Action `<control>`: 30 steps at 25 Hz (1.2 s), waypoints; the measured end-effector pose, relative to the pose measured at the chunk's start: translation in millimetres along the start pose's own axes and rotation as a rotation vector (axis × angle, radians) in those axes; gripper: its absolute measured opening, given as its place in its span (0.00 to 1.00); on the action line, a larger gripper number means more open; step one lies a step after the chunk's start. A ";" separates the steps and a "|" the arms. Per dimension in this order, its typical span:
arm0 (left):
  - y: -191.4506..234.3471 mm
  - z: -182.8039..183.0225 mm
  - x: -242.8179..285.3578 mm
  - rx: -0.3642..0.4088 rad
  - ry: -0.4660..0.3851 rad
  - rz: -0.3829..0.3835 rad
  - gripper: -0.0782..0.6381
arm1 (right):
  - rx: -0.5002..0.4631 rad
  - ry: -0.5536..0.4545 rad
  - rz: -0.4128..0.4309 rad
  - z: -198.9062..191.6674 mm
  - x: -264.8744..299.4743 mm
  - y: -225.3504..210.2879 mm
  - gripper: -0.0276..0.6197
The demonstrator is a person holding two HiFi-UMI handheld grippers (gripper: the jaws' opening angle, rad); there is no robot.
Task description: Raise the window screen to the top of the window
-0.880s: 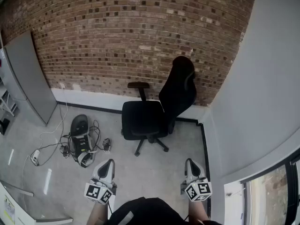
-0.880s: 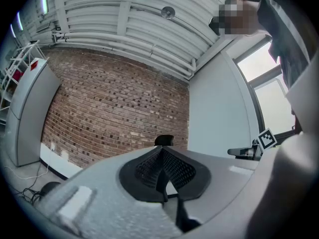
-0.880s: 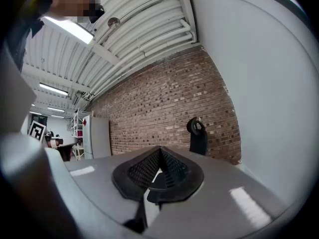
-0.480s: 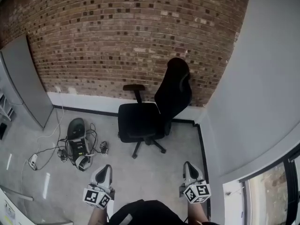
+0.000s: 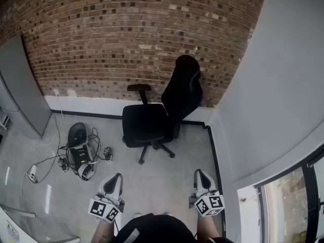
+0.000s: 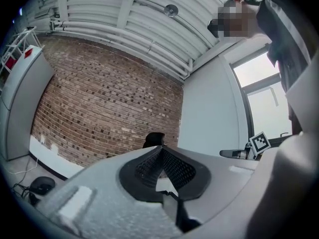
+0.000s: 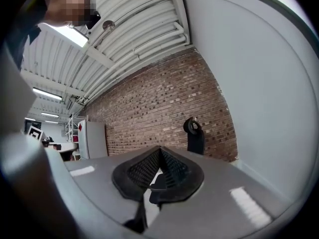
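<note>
Dark framing and a strip of bright glass at the lower right edge of the head view mark the dark-framed window [image 5: 310, 186], with a white sill [image 5: 249, 211] beside it. The window screen itself cannot be made out there, so how high it sits in the frame is unknown. Such a screen is probably light, with a soft mesh or fabric that creases easily, so the sound hold would be its stiff bottom rail or tab, lifted evenly at both ends. Neither tool is near it: the left tool [image 5: 113, 180] and right tool [image 5: 199, 176] sit low in front of the person, each with its jaws closed together on nothing, pointing roughly level into the room. Ahead lie a smooth grey concrete floor [image 5: 167, 181], a black swivel office chair [image 5: 152, 125], a tangle of cables [image 5: 81, 153] around a dark device, a red-brown brick wall [image 5: 126, 29] and a plain pale grey wall [image 5: 273, 85] next to the window.
</note>
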State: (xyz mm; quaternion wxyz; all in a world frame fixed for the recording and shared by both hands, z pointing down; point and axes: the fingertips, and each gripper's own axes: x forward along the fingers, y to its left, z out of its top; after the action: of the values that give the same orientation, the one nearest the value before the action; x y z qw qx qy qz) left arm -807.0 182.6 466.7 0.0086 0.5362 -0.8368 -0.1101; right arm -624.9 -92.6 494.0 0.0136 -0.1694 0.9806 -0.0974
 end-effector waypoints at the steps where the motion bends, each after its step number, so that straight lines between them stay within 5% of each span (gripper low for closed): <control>1: -0.5 -2.0 0.4 -0.004 0.004 -0.016 0.12 | -0.016 -0.002 -0.015 0.7 -4.4 2.6 0.05; 8: -13.8 -24.2 3.8 -0.122 0.011 -0.165 0.12 | -0.054 -0.015 -0.189 15.5 -69.6 2.4 0.05; 14: -38.0 -30.5 19.2 -0.092 0.057 -0.322 0.12 | -0.002 -0.033 -0.348 6.3 -141.1 -8.0 0.05; 21: -80.4 -13.4 30.3 -0.058 0.037 -0.432 0.12 | 0.013 -0.106 -0.415 14.5 -187.0 -19.1 0.05; 30: -185.4 -20.6 24.8 -0.088 0.030 -0.557 0.12 | -0.049 -0.100 -0.499 24.9 -271.2 -62.7 0.05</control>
State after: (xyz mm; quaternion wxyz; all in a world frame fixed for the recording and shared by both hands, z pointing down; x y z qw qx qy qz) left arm -648.8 82.4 448.3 0.0137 0.7462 -0.6514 -0.1365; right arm -347.2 -64.4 480.1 0.0332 -0.4111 0.9086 -0.0653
